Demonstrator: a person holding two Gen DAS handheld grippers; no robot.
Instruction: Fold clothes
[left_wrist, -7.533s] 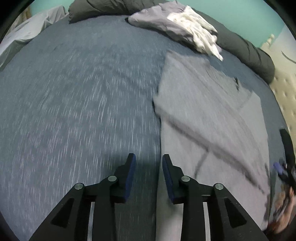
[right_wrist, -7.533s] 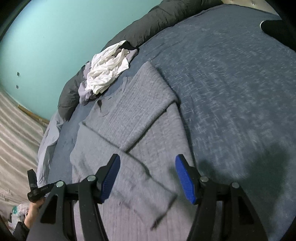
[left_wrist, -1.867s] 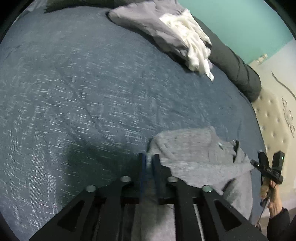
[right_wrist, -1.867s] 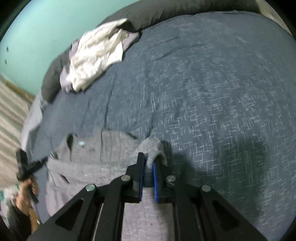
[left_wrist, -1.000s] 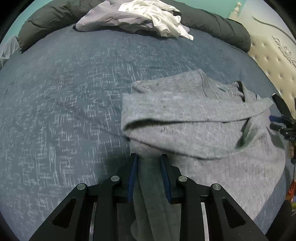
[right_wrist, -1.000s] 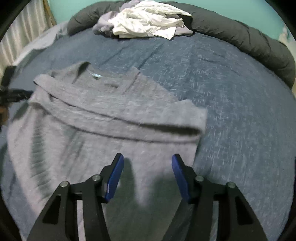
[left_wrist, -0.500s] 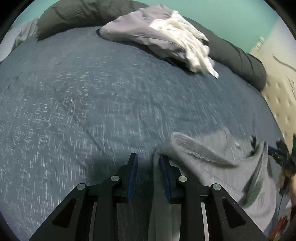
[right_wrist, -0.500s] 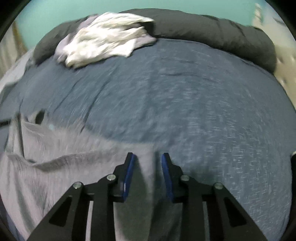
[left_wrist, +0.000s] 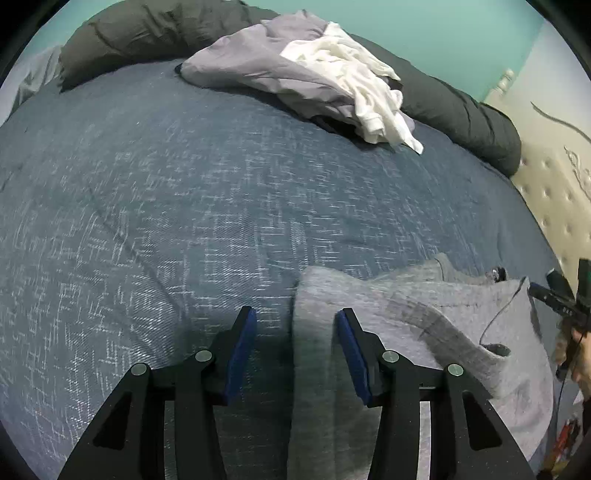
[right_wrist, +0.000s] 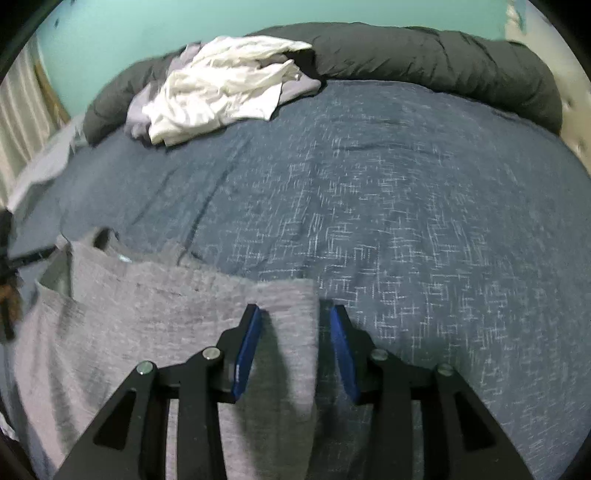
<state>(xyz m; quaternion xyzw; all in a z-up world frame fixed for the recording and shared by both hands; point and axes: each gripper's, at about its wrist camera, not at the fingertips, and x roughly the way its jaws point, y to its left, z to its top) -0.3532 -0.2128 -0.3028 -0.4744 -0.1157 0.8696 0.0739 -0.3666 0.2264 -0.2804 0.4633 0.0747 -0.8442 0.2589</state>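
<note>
A grey knit sweater lies folded on the dark blue bedspread. My left gripper hovers over the sweater's left folded edge. Its jaws are opening, and the cloth edge lies between the blue pads without being pinched. In the right wrist view the sweater fills the lower left. My right gripper straddles its right corner, jaws also opening, with the cloth loose between them. The collar shows at the far left.
A heap of white and lilac clothes rests at the far side against a rolled dark duvet. A tufted headboard stands at the right. A person's hand holds the other gripper at the edge. Bare bedspread stretches ahead.
The left jaws, pinched on the grey fold a second ago, now stand apart with the cloth loose. The right jaws have widened since half a second ago. The sweater lies flatter.
</note>
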